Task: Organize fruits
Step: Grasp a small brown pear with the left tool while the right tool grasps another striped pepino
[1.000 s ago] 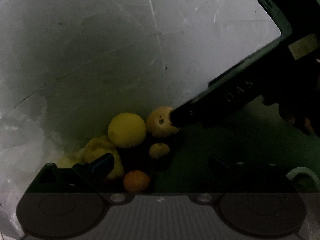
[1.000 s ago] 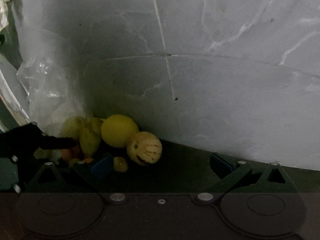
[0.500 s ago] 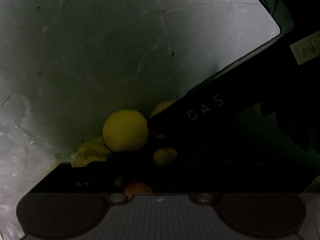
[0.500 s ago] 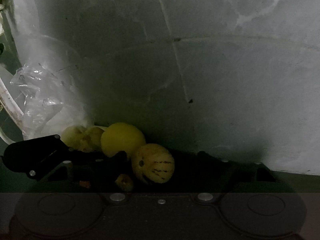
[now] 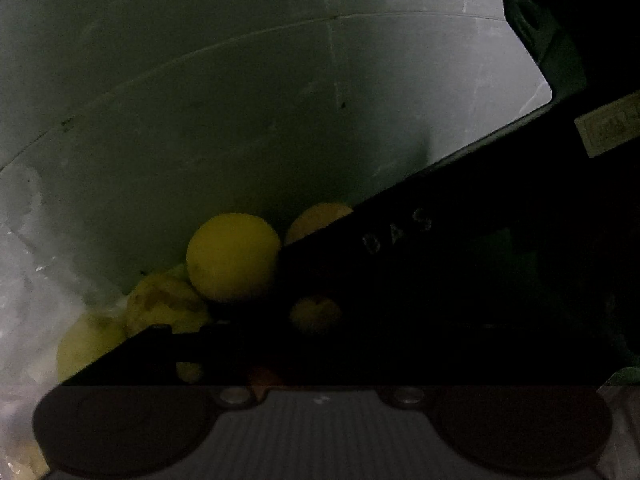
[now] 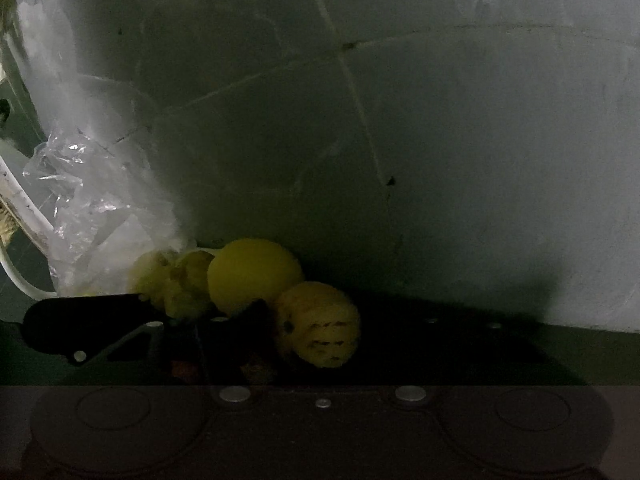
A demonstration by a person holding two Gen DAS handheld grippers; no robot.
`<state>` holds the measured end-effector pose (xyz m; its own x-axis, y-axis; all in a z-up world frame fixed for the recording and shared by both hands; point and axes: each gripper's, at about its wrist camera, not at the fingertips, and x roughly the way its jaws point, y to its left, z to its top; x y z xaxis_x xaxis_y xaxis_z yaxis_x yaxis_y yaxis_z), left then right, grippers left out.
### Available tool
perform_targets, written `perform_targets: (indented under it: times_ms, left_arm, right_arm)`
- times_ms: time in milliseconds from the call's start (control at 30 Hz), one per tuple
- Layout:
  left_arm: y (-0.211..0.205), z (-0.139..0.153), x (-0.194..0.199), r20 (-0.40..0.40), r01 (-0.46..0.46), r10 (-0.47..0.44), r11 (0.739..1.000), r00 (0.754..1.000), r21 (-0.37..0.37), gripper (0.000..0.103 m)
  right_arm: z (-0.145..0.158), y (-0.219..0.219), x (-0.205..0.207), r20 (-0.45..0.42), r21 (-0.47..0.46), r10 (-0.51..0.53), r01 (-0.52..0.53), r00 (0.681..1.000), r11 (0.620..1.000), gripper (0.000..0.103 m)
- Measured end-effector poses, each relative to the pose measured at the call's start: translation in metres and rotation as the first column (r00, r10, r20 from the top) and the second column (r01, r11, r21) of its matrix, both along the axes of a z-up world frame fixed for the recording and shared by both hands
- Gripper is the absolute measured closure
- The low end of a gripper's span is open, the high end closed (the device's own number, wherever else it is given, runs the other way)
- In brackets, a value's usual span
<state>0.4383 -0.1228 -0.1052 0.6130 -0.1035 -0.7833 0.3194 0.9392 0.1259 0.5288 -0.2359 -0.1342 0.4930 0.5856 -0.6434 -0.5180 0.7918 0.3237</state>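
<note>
I am looking along both of my grippers into a dim corner where a pile of fruit is lying on a dark green tabletop (image 6: pixel 600 360) against a pale grey marbled wall (image 6: pixel 460 160).

My right gripper (image 6: pixel 320 344) is sitting low at the fruit. Just ahead of it a striped yellow oval fruit with dark streaks (image 6: pixel 318 326) is lying between its fingers, but they are lost in shadow, so I cannot tell how wide those jaws are standing or whether they are touching the fruit. Behind and to the left, a smooth round yellow fruit (image 6: pixel 254 274) is resting against the wall, touching the striped one. Further left, a lumpy pale yellow fruit (image 6: pixel 176 284) is pressing against the round one, beside a crumpled clear plastic bag (image 6: pixel 84 200).

My left gripper (image 5: pixel 320 360) is facing the same pile from the other side. The right gripper's black body, lettered "DAS" (image 5: pixel 400 232), is crossing this view diagonally and covering most of the striped fruit (image 5: pixel 316 218). The smooth round yellow fruit (image 5: pixel 232 256) is sitting left of it, with the lumpy fruit (image 5: pixel 164 308) below. A small yellow fruit (image 5: pixel 316 314) is lying in shadow nearer the camera, and a small orange fruit (image 5: pixel 264 378) is peeking out at the bottom edge. My left jaws are too dark to read; I cannot tell their opening.
</note>
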Motion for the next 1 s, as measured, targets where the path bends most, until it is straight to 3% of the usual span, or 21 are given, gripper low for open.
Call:
perform_targets:
  times_ms: [133,400,700,1000]
  left_arm:
    - [0.002,0.0,0.003,-0.011,-0.019,0.019,0.999,1.0,-0.031,0.046]
    - [0.002,0.001,0.006,-0.013,-0.062,0.062,0.997,0.998,-0.043,0.071]
    - [0.011,0.009,-0.009,-0.027,-0.08,0.078,0.995,0.997,-0.056,0.071]
    - [0.024,0.025,-0.038,-0.021,-0.104,0.103,0.991,0.994,-0.081,0.071]
  right_arm:
    - [-0.002,0.003,-0.002,-0.004,-0.01,0.006,-0.006,1.0,1.0,0.045]
    - [-0.002,0.004,-0.005,0.001,-0.006,-0.014,0.014,1.0,1.0,0.052]
    - [0.005,-0.018,-0.019,0.004,0.018,-0.101,0.101,0.995,0.995,0.052]
    - [0.022,-0.038,-0.058,0.039,0.012,-0.178,0.178,0.983,0.984,0.052]
